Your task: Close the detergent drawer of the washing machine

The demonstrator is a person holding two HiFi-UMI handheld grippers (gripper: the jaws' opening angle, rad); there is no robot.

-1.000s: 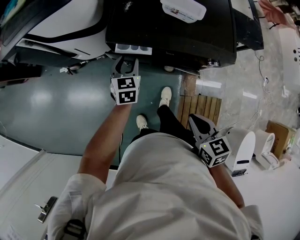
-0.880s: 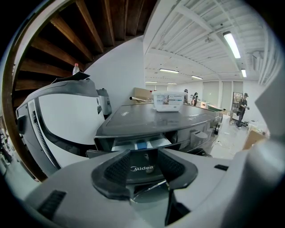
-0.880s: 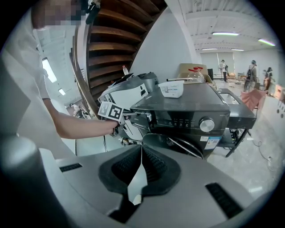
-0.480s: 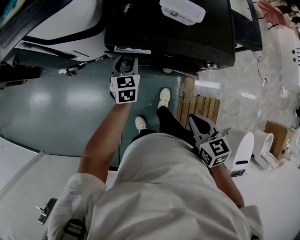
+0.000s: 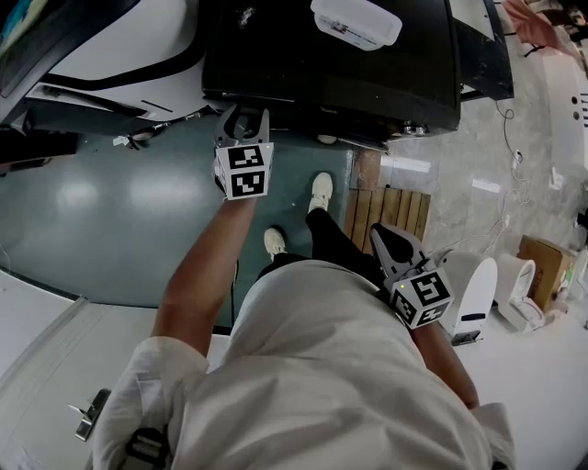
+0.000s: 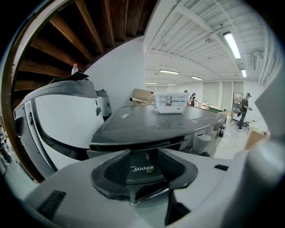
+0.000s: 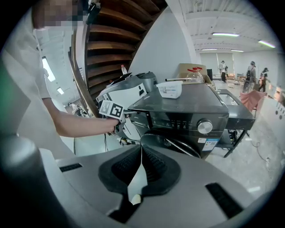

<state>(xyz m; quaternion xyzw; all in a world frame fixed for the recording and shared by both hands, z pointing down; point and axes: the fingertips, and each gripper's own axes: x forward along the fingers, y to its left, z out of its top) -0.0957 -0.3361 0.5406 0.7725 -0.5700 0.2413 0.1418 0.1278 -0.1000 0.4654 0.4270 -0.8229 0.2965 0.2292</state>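
The black washing machine [image 5: 331, 64] stands ahead of me. Its detergent drawer [image 6: 143, 168], with the Midea label, sits flush in the front panel. My left gripper [image 5: 246, 117] is open, fingertips against that drawer front, which shows between the two pads [image 6: 116, 169]. Seen from the right gripper view, the left gripper [image 7: 121, 121] touches the machine's [image 7: 187, 111] upper left corner. My right gripper [image 5: 380, 237] hangs back near my hip, shut with nothing in it [image 7: 140, 156].
A white plastic box [image 5: 356, 20] rests on top of the machine. A white appliance [image 5: 119, 46] stands to the left. A wooden pallet [image 5: 390, 207] lies on the floor by my feet, and white units [image 5: 478, 294] stand at the right.
The drawer's white tray, sticking out a second ago, has slid into the machine. My left gripper moved forward with it. The right gripper stayed put.
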